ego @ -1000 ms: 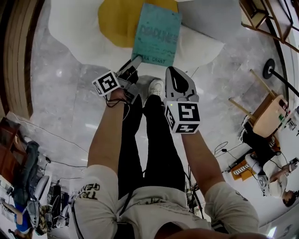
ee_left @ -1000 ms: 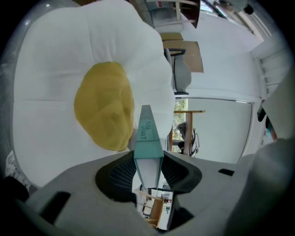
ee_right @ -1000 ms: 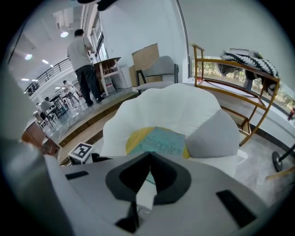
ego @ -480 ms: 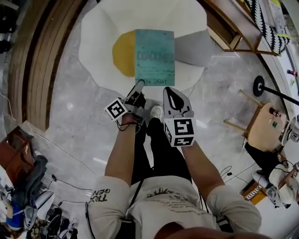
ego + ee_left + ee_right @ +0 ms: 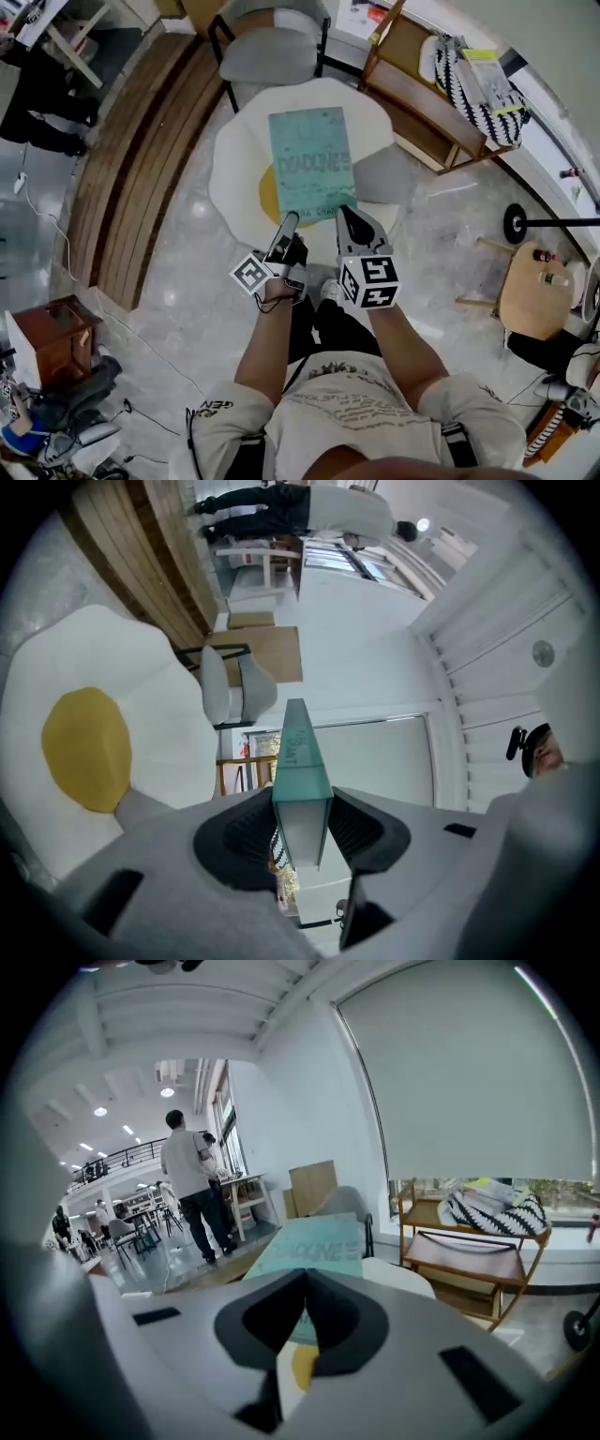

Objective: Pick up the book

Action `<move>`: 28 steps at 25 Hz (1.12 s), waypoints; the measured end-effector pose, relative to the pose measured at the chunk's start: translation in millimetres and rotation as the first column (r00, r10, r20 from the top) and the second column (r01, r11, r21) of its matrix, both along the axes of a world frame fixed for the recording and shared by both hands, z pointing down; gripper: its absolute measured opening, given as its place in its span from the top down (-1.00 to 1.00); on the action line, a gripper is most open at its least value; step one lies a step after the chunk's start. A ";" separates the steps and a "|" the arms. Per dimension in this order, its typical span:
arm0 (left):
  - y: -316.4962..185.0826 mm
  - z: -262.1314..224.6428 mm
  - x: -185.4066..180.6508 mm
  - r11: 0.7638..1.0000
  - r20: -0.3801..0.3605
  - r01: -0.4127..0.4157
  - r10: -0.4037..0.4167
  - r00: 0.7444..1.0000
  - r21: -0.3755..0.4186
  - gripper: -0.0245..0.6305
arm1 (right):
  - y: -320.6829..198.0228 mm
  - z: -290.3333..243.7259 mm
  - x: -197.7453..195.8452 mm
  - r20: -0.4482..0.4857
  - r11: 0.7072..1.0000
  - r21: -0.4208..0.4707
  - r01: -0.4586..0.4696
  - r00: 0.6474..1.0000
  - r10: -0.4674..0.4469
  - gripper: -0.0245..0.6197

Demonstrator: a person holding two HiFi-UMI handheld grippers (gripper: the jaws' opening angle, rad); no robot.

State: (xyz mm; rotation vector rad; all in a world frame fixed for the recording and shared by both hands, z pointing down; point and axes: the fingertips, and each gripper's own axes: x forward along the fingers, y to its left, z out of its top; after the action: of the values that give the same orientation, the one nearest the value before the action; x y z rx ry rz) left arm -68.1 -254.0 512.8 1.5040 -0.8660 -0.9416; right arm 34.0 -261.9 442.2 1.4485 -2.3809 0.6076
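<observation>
Above the grey marble floor [image 5: 178, 314] and an egg-shaped rug [image 5: 239, 159], the teal book [image 5: 309, 164] is held flat, its long axis running straight ahead from both grippers. The left gripper [image 5: 288, 223] is clamped, about half-spread, on the book's near edge. The right gripper [image 5: 349, 217], jaws together and empty, lies over the near right corner; I cannot tell whether it touches.

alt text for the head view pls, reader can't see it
Seen from above, a person's left claw grips the near edge of a teal book held over a fried-egg rug; the closed right claw points at the same edge.
</observation>
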 end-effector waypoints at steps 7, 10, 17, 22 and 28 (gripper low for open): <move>-33.5 -94.9 -30.1 0.995 0.065 0.067 -0.072 0.995 0.080 0.37 | -28.7 -94.3 -13.7 0.057 0.993 0.120 0.004 0.998 -0.011 0.84; -37.9 -129.8 -44.3 0.989 0.101 0.093 -0.105 0.989 0.117 0.37 | -30.1 -123.7 -13.2 0.065 0.990 0.144 -0.010 0.998 0.001 0.84; -59.0 -189.9 -73.0 0.980 0.137 0.142 -0.161 0.977 0.142 0.37 | -49.8 -186.0 -11.5 0.088 0.969 0.246 -0.038 0.996 0.016 0.84; -68.7 -220.7 -63.9 0.978 0.124 0.152 -0.170 0.978 0.145 0.37 | -53.7 -211.9 0.3 0.085 0.948 0.314 -0.042 0.996 0.015 0.84; -71.2 -244.1 -57.9 0.976 0.124 0.151 -0.171 0.977 0.155 0.37 | -48.8 -229.6 -0.1 0.084 0.925 0.377 -0.040 0.996 0.009 0.85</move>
State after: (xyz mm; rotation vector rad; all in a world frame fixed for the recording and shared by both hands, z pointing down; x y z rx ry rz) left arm -125.9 -325.2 268.7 1.6570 -1.0500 -1.0476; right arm 33.9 -310.7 212.6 1.6326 -2.6554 0.2170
